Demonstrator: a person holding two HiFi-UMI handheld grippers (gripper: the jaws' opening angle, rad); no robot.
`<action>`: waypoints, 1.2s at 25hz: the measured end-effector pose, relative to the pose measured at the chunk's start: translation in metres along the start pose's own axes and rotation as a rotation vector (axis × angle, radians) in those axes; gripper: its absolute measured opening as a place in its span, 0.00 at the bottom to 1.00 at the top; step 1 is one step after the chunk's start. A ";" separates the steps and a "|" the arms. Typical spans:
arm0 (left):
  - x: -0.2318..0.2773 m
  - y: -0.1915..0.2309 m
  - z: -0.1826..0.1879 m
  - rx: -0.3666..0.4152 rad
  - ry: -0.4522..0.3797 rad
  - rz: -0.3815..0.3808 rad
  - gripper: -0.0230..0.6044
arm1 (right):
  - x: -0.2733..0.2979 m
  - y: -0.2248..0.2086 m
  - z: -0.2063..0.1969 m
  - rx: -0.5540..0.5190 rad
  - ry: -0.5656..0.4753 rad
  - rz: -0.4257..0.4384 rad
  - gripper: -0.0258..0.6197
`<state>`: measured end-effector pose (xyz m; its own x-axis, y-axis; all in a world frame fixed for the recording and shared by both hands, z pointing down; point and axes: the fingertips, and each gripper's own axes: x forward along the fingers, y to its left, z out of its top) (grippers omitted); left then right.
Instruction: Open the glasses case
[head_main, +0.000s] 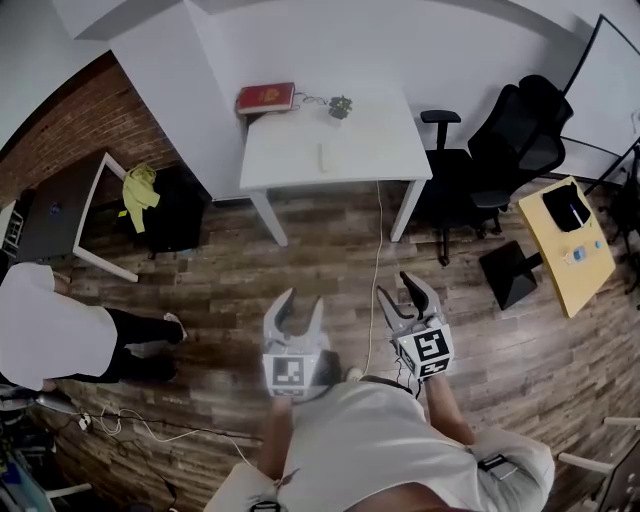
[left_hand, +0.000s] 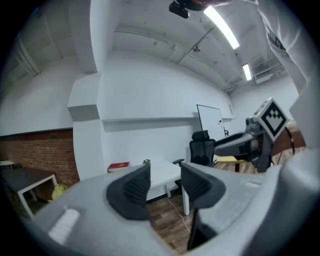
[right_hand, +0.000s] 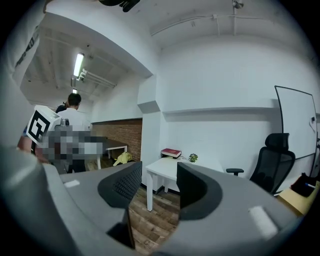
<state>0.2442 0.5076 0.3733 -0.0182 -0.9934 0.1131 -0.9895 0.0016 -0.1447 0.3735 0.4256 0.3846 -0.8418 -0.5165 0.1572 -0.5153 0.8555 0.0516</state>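
A white table (head_main: 375, 150) stands by the far wall. On it lie a red book (head_main: 265, 98), a small plant (head_main: 340, 105) and a pale oblong thing (head_main: 322, 157) too small to identify. Both grippers hang in the air over the wooden floor, well short of the table. My left gripper (head_main: 303, 300) is open with nothing between its jaws, and the left gripper view (left_hand: 165, 180) shows the table through the gap. My right gripper (head_main: 398, 287) is open and empty too, with the table's corner beyond its jaws (right_hand: 159, 187).
Black office chairs (head_main: 520, 140) stand right of the table, and a yellow-topped side table (head_main: 565, 255) is further right. A dark desk (head_main: 55, 210) with a yellow cloth (head_main: 140, 190) stands left. A person in a white shirt (head_main: 40, 330) is at the left. A cable (head_main: 378, 260) runs along the floor.
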 end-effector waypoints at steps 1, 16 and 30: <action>0.003 0.003 -0.001 -0.011 0.005 0.000 0.33 | 0.004 -0.001 0.000 0.000 0.002 -0.001 0.36; 0.073 0.076 -0.011 0.013 0.000 -0.057 0.33 | 0.096 -0.019 0.009 0.006 0.037 -0.058 0.36; 0.129 0.145 -0.015 0.025 -0.025 -0.122 0.33 | 0.173 -0.023 0.017 0.011 0.074 -0.122 0.36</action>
<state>0.0963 0.3817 0.3818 0.1061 -0.9886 0.1070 -0.9802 -0.1221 -0.1557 0.2371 0.3163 0.3942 -0.7590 -0.6119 0.2226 -0.6149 0.7860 0.0641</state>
